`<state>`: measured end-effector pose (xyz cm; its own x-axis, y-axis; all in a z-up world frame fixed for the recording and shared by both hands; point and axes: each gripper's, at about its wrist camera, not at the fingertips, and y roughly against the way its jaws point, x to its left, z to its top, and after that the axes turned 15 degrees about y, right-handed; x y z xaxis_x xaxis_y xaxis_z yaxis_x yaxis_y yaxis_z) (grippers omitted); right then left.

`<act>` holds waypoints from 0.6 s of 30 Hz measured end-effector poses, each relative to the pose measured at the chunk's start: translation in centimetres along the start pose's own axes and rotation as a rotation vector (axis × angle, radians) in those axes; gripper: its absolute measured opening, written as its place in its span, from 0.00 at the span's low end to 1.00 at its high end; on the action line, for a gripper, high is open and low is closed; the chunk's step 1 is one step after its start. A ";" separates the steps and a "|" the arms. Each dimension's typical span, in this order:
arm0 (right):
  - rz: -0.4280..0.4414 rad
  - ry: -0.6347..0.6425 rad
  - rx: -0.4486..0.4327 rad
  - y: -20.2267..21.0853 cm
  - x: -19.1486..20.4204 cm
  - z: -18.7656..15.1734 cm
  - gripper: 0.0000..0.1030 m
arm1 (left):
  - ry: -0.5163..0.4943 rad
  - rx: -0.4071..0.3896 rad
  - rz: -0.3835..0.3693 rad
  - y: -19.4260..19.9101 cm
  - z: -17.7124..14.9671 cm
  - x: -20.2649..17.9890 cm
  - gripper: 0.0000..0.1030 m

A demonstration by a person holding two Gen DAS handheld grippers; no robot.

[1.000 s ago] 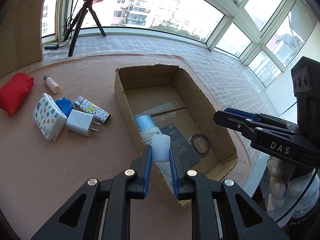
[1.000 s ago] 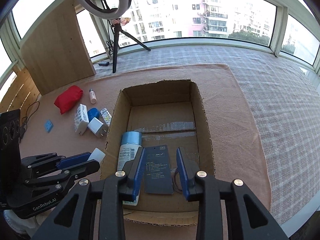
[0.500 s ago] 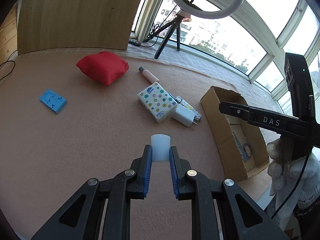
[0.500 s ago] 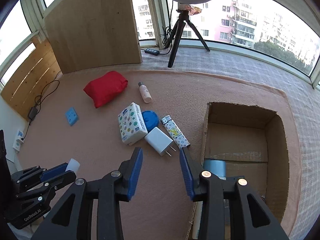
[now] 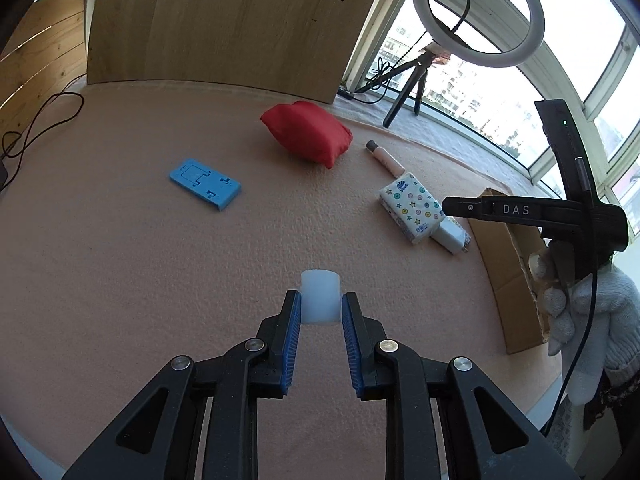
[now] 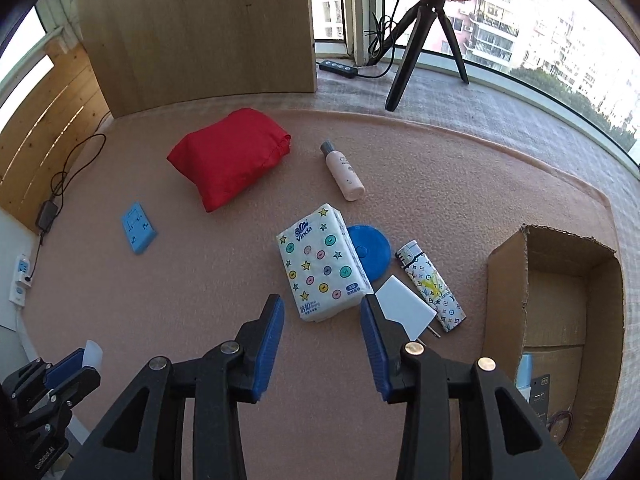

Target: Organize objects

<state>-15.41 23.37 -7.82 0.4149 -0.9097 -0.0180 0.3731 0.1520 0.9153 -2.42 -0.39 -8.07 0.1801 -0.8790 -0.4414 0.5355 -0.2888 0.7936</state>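
Cap (image 5: 320, 297), white translucent plastic, pinched between left gripper (image 5: 320, 312) pads above pink mat (image 5: 120, 280); likely light, stiff, slick, so grip its straight sides; right gripper (image 6: 322, 322) spread, empty, over tissue pack (image 6: 320, 262)

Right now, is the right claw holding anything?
No, the right claw is open with nothing between its pads, hovering above the tissue pack.

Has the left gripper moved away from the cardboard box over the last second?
Yes. The left gripper, shut on the white cap, has swung left from over the cardboard box, which now sits at the view's right edge.
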 end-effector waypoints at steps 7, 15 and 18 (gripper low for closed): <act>-0.020 -0.003 -0.008 -0.9 -0.4 1.9 0.43 | 0.038 0.014 0.029 -0.5 0.6 2.1 0.58; -0.011 0.021 -0.029 -2.0 -1.2 3.8 0.53 | 0.113 0.008 0.112 -1.8 1.4 4.6 0.74; 0.013 0.019 -0.026 -2.4 -1.5 4.2 0.54 | 0.145 0.008 0.122 -2.2 1.6 5.3 0.74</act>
<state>-20.44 22.78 -8.25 0.4358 -0.8999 -0.0141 0.3890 0.1743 0.9046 -4.02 -5.00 -11.45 0.3612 -0.8439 -0.3967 0.4954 -0.1868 0.8483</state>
